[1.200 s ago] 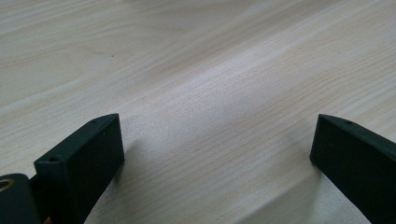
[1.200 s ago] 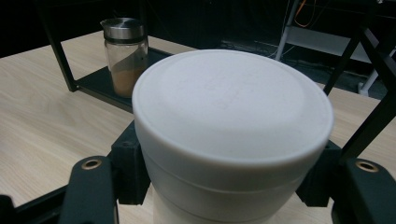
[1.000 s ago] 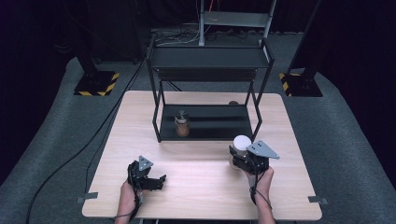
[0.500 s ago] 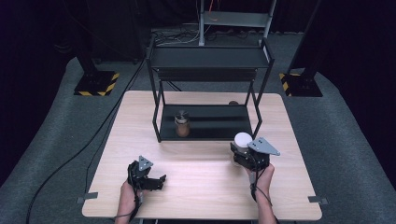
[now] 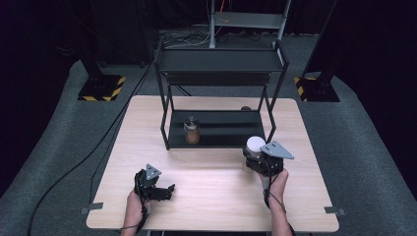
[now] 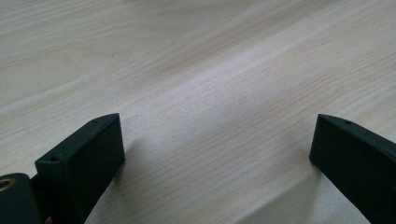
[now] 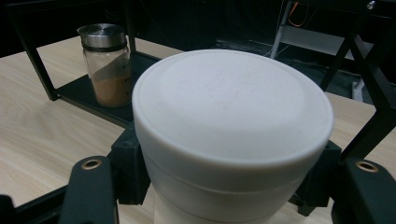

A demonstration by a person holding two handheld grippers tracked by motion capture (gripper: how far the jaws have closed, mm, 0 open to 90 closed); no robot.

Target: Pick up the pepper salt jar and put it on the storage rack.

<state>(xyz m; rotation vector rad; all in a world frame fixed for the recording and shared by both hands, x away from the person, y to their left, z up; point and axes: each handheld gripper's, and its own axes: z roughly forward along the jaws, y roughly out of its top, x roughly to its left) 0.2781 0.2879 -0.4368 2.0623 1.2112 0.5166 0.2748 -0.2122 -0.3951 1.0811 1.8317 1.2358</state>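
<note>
Room: dark, grey carpet, black stands with yellow-striped bases at the back, cables trailing across the floor.
Table (image 5: pixel 211 196): pale wood, bare along the front between the two hands.
Shelf rack (image 5: pixel 219 96): black, two tiers, standing at the table's far middle; lower tray resting on the tabletop, top tier cut by shadow, contents impossible to judge.
Change: next to none across the last second; right hand perhaps edged slightly, rack, jar and left hand as before. Reads as a pause with the container already gripped, the carry to the rack not yet begun.
White container (image 7: pixel 232 135): upright, lidded, clamped between the jaws of the right gripper (image 5: pixel 263 160), just in front of the rack's right front leg. Base out of frame in the right gripper view, so touching the table or lifted clear: cannot tell.
Right gripper jaws: closed onto the container's body from both sides, below the lid.
Left gripper (image 5: pixel 156 186): low over the table's front left, jaws spread wide, only wood grain between them.
Spice jar (image 7: pixel 107 65): glass, metal cap, brown powder, on the lower tray's left part, well apart from the container.
Small dark object (image 5: pixel 245 108): behind the rack, possibly a knob or lid, too small to name.
</note>
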